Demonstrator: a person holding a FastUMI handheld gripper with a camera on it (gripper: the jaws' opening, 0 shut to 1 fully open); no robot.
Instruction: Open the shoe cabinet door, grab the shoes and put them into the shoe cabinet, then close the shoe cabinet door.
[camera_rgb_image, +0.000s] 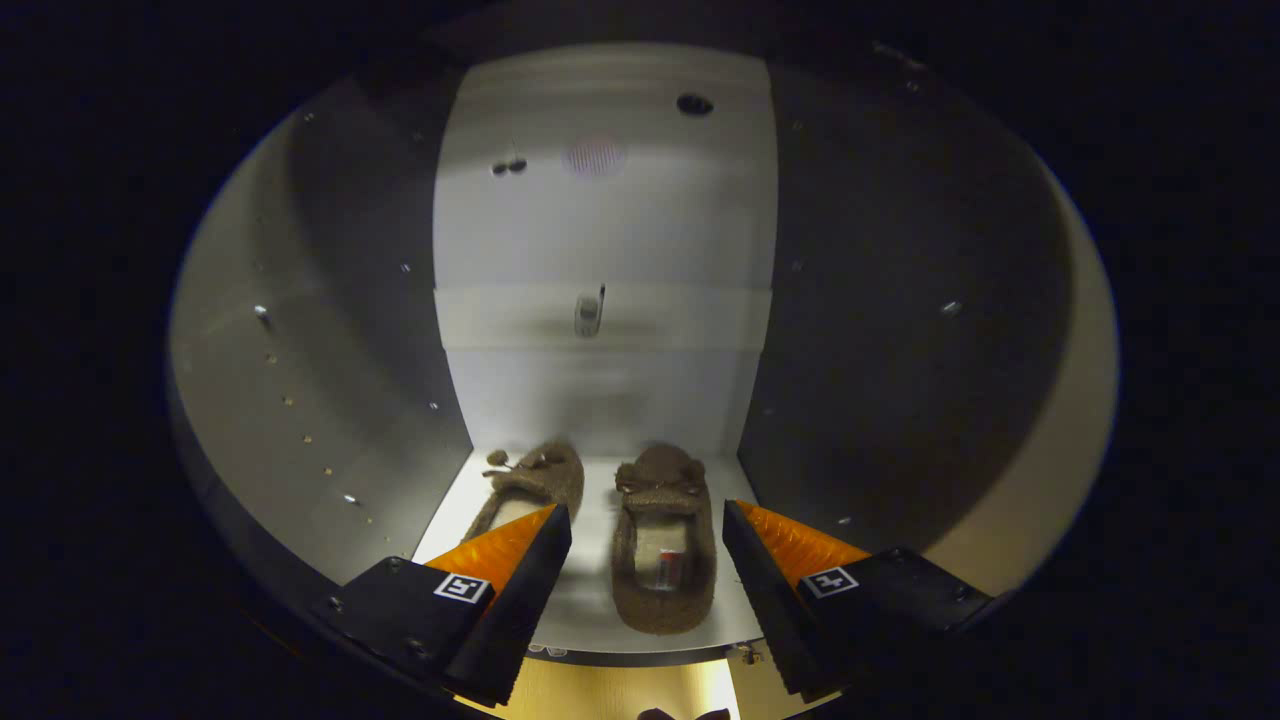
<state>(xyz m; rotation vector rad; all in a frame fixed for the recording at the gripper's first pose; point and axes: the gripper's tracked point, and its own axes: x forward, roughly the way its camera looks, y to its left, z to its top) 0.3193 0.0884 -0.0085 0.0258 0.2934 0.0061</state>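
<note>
I look into the open shoe cabinet (600, 250), a white box with a pale back panel and dark side walls. Two brown fuzzy slippers lie side by side on its white floor (590, 600), toes toward the back. The right slipper (664, 545) sits between my fingers, untouched by either. The left slipper (535, 485) lies partly hidden behind my left finger (520, 570). My gripper (648, 525) is open, its fingers spread wide just inside the cabinet's front edge, gripping nothing.
The cabinet's left wall (330, 400) and right wall (900, 350) close in on both sides. A small metal fitting (590, 313) sticks out of the back panel at mid height. Light wooden flooring (610, 695) shows below the cabinet's front edge.
</note>
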